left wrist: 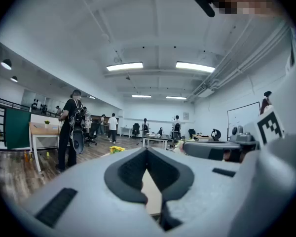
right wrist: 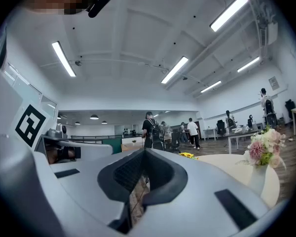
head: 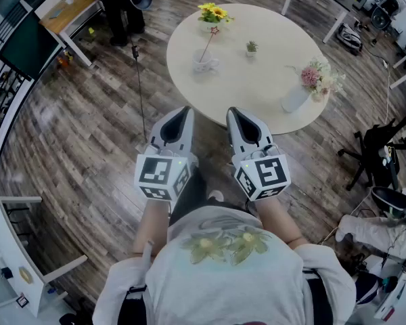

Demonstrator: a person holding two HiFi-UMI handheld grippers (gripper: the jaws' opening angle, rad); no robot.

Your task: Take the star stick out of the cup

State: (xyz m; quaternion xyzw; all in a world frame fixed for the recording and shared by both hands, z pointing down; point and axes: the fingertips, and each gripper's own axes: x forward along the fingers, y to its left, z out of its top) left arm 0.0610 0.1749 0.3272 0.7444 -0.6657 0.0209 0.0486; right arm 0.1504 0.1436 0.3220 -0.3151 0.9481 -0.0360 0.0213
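**Head view: both claws shut and empty, star stick in its cup on the table ahead**

The dark wooden plank floor [head: 88, 134] fills most of the view. A round, smooth, pale cream table [head: 257, 90] stands on it, ahead of the person.

The left gripper [head: 184, 112] and right gripper [head: 234, 113] are grey, tapered shells carrying black-and-white marker cubes. They are held level and side by side, just short of the table's near edge. In the left gripper view the jaw tips meet, with nothing between the dark ribbed pads [left wrist: 133, 169]. The right gripper view shows the same: jaws together and holding nothing.

At the table's right edge stands a white vase [head: 296, 99] with a bunch of pink and cream flowers. At the far edge is a small pot of yellow flowers [head: 214, 12].

The white handled cup [head: 204, 63] sits on the far left part of the table. The star stick [head: 208, 45] is in the cup. It is a thin pale rod leaning right, with a small red star on top. The cup is well apart from both claws, far beyond them and roughly in line with the gap between them.

A tiny potted green plant [head: 252, 47] stands to the right of the cup.
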